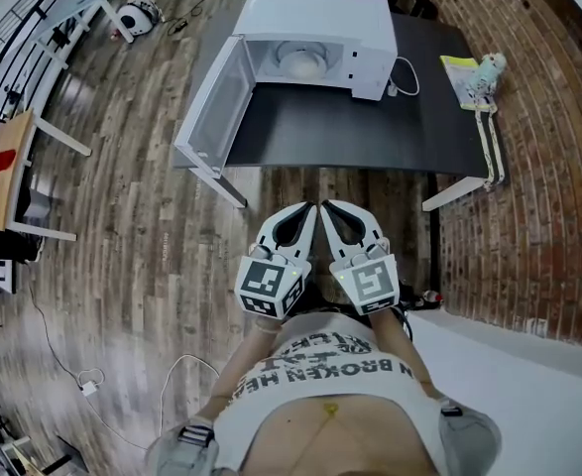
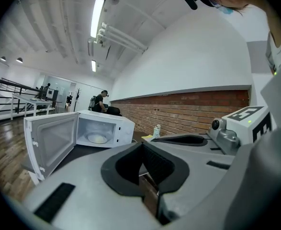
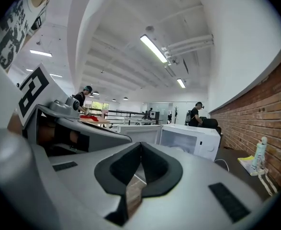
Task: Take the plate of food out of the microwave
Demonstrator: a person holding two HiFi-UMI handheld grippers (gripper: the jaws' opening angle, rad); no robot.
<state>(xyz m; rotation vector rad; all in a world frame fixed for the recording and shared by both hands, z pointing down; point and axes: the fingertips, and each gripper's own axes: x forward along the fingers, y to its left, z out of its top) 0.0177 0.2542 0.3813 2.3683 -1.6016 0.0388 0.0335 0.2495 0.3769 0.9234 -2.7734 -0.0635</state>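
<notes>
Held low, close to the torso: left gripper [image 1: 306, 212] and right gripper [image 1: 330, 210] side by side, tips angled inward and nearly touching, aimed at the black table [image 1: 370, 132]. Both jaw pairs closed, nothing between. Well apart from the microwave [image 1: 320, 13], door [image 1: 211, 102] swung wide, with plate of food [image 1: 300, 60] inside the cavity.

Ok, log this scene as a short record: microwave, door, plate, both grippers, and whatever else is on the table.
microwave: on the dark table
door: swung wide open to the left
plate: inside the microwave, with pale food on it, not yet taken out
left gripper: jaws shut, empty, held near the person's body, short of the table
right gripper: jaws shut, empty, beside the left one
other: a small white bottle by a yellow paper at the table's right edge
</notes>
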